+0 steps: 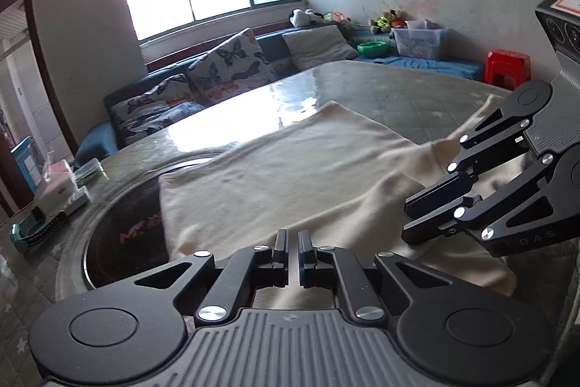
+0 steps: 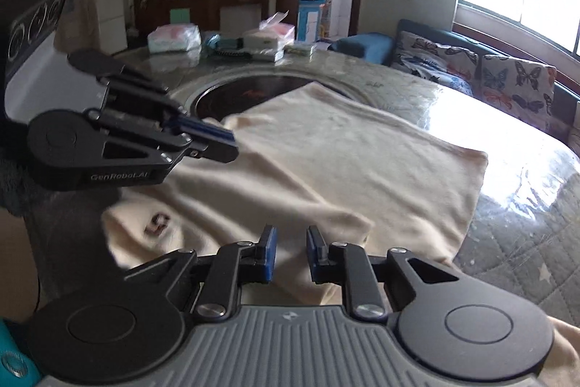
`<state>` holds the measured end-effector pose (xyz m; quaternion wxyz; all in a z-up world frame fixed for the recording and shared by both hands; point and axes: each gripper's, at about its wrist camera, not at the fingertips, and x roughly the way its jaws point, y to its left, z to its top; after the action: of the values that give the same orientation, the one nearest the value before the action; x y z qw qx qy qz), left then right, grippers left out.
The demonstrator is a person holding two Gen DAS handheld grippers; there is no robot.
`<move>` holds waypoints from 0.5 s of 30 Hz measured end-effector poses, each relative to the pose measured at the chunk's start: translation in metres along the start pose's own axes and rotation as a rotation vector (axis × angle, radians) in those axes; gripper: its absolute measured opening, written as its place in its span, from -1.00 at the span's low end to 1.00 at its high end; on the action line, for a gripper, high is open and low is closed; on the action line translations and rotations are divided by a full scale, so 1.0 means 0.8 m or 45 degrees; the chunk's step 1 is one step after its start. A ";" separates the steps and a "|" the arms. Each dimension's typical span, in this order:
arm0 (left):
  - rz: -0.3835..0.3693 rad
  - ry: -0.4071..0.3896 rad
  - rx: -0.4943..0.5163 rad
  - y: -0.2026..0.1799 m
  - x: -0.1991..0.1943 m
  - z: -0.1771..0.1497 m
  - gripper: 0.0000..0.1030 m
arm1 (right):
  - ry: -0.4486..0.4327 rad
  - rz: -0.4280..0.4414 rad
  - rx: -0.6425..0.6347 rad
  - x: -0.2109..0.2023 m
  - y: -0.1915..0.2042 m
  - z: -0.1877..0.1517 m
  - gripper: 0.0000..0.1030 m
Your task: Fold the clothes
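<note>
Clutter sits at the worktop's (image 1: 380,86) far left edge: a white box (image 1: 59,191) and a teal tray (image 1: 27,231). Next comes a dark round inset (image 1: 123,227), partly covered by the cream garment (image 1: 290,169), which lies spread across the middle of the worktop toward its near edge. The left gripper (image 1: 293,251) hovers over the garment's near hem, jaws pressed almost together with nothing visibly pinched. Further right, the right gripper (image 1: 407,218) hangs above a rumpled fold near the near right edge, jaws narrowly parted and empty in its own view (image 2: 291,243).
</note>
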<state>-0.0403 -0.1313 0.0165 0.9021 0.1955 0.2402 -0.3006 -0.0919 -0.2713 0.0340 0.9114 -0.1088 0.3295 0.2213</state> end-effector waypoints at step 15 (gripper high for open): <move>-0.031 0.012 0.020 -0.036 0.001 0.008 -0.67 | -0.096 -0.169 0.342 -0.077 -0.064 -0.045 -0.65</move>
<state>-0.0560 -0.1557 0.0152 0.8957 0.2008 0.2443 -0.3126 -0.1294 -0.3486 0.0495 0.9421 0.0008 0.3138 0.1185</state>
